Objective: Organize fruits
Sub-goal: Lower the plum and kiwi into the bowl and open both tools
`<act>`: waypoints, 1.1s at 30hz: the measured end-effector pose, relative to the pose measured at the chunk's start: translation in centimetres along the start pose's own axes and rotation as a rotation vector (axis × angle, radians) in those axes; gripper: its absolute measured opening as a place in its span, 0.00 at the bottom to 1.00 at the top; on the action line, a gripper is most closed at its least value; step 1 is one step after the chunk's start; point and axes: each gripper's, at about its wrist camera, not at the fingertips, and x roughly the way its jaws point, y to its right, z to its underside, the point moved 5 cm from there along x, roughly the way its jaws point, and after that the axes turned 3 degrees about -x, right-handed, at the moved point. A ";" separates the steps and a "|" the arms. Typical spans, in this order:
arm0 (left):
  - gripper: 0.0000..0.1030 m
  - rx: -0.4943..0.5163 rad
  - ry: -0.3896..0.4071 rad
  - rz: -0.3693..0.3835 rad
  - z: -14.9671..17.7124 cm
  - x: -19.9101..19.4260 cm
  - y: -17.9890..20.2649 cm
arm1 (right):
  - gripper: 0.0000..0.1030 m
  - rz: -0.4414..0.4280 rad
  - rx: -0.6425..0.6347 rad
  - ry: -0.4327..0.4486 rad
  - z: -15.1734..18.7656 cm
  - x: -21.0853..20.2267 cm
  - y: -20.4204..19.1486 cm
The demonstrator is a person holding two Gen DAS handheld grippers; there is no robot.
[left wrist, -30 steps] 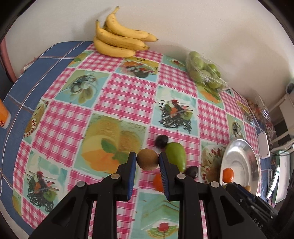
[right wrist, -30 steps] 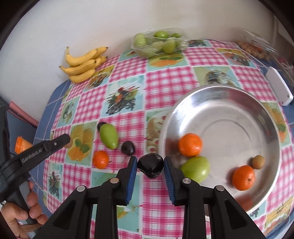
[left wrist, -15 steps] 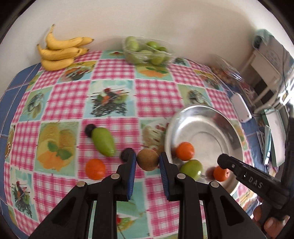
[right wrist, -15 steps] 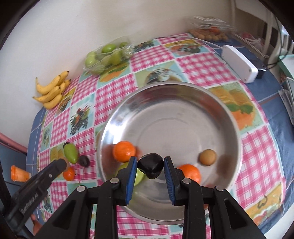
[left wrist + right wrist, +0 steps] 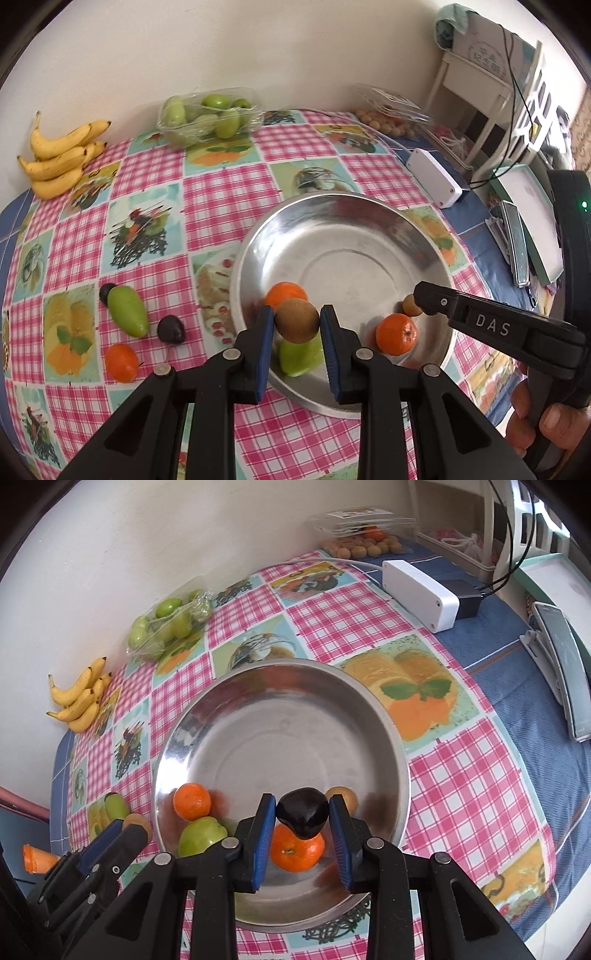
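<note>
My left gripper [image 5: 297, 320] is shut on a brown kiwi [image 5: 296, 320], held above the near left rim of the steel bowl [image 5: 332, 206]. My right gripper [image 5: 303, 814] is shut on a dark plum [image 5: 303, 812] over the bowl's [image 5: 280, 686] near side. Inside the bowl lie two oranges [image 5: 396, 334] [image 5: 286, 293], a green fruit [image 5: 300, 356] and a small kiwi [image 5: 410, 305]. On the cloth to the left of the bowl rest a green mango [image 5: 127, 310], two dark plums [image 5: 170, 329] [image 5: 107, 291] and an orange [image 5: 121, 362].
Bananas [image 5: 61, 157] and a clear tray of green fruit [image 5: 208, 116] sit by the back wall. A white box [image 5: 434, 178] and a pack of small brown fruit [image 5: 384, 123] lie right of the bowl. A hand [image 5: 543, 413] holds the right gripper's handle.
Both grippers swung right with their fruit. The kiwi went from above the cloth to the bowl's rim, and the plum from the bowl's left rim to over its inside.
</note>
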 end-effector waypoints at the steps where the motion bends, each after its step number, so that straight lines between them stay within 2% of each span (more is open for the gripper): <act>1: 0.26 0.009 0.002 0.002 -0.1 0.2 0.3 | 0.31 -0.004 -0.001 -0.002 0.0 0.1 -0.1; 7: 0.26 0.034 0.021 0.018 -0.5 1.0 1.2 | 0.31 -0.007 -0.010 0.001 -0.3 0.8 -0.4; 14: 0.26 0.007 0.017 0.035 -0.7 2.5 1.2 | 0.31 -0.002 0.002 -0.017 -0.5 2.1 -0.4; 33: 0.28 0.009 0.001 0.031 -0.5 3.6 1.3 | 0.32 0.012 0.002 -0.030 -0.3 2.6 -0.5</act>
